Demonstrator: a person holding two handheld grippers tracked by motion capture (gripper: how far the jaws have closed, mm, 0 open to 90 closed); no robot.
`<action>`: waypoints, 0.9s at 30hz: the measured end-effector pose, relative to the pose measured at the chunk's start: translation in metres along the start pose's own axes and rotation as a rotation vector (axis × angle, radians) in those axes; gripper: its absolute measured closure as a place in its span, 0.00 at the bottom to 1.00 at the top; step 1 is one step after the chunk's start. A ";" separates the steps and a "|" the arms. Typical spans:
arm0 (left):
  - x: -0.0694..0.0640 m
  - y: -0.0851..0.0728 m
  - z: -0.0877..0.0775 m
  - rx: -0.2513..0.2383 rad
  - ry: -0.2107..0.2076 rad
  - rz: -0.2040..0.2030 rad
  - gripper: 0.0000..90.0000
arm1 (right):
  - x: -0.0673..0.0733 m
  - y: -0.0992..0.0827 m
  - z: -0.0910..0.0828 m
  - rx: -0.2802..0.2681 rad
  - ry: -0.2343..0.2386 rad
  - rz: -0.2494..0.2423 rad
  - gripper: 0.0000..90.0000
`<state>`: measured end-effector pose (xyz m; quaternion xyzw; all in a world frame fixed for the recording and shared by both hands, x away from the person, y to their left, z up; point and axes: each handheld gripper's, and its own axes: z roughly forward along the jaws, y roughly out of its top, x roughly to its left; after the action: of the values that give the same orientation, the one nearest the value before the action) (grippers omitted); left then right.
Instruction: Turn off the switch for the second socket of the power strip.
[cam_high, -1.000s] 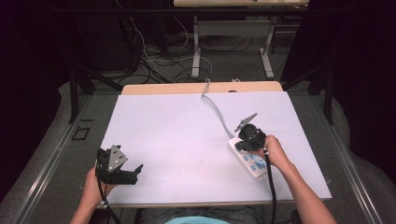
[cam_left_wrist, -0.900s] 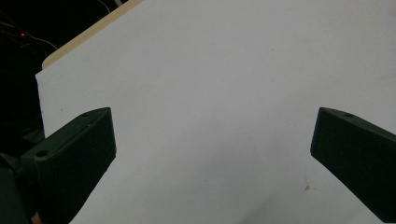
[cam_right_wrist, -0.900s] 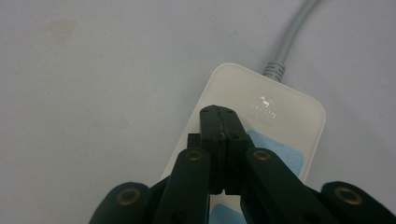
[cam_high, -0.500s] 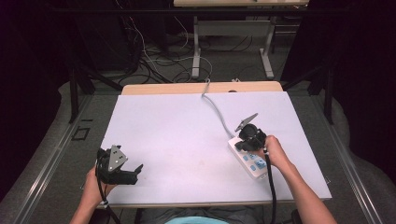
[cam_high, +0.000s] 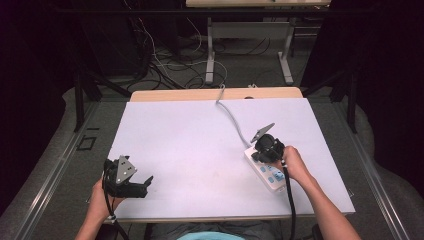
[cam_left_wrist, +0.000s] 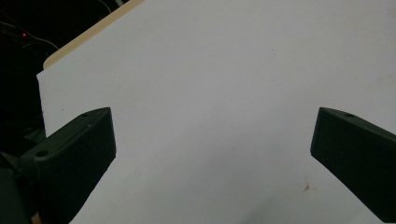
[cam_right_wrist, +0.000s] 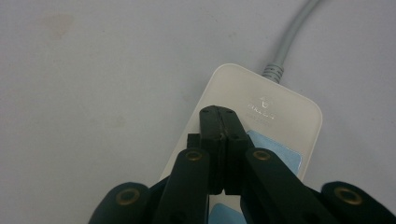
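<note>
Pressing down on power strip (cam_right_wrist: 261, 126) with right tongs (cam_right_wrist: 219, 122), jaws closed tight, empty. Strip at bench (cam_high: 190, 135) right side, long axis running away along its cable (cam_high: 231, 117). Left tongs (cam_left_wrist: 212, 154) wide apart, well off.

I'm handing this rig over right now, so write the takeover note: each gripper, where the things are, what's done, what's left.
Right gripper: jaws shut together, nothing between them, tips over the white power strip near its cable end, by a blue switch; contact cannot be told.
Left gripper: open, holding nothing, over bare table at the near left.
Power strip: lies flat at the right side, its grey cable running off the far edge.
Done: right gripper brought to the strip.
Left: probably pressing a switch; whether any is pressed yet is unclear.
</note>
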<state>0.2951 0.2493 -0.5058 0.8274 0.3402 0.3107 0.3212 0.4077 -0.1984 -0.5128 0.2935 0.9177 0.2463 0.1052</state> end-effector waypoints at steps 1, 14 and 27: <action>0.000 0.000 0.000 0.004 -0.002 0.004 0.00 | 0.000 0.000 0.000 0.002 -0.007 0.000 1.00; -0.001 0.000 0.001 0.002 -0.007 0.005 0.00 | 0.002 -0.001 -0.001 0.006 -0.017 -0.001 1.00; 0.000 0.000 0.001 0.009 -0.003 0.009 0.00 | 0.002 -0.002 -0.002 -0.010 -0.009 0.006 1.00</action>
<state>0.2959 0.2493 -0.5066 0.8309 0.3374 0.3093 0.3164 0.4048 -0.1996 -0.5121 0.2969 0.9151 0.2498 0.1099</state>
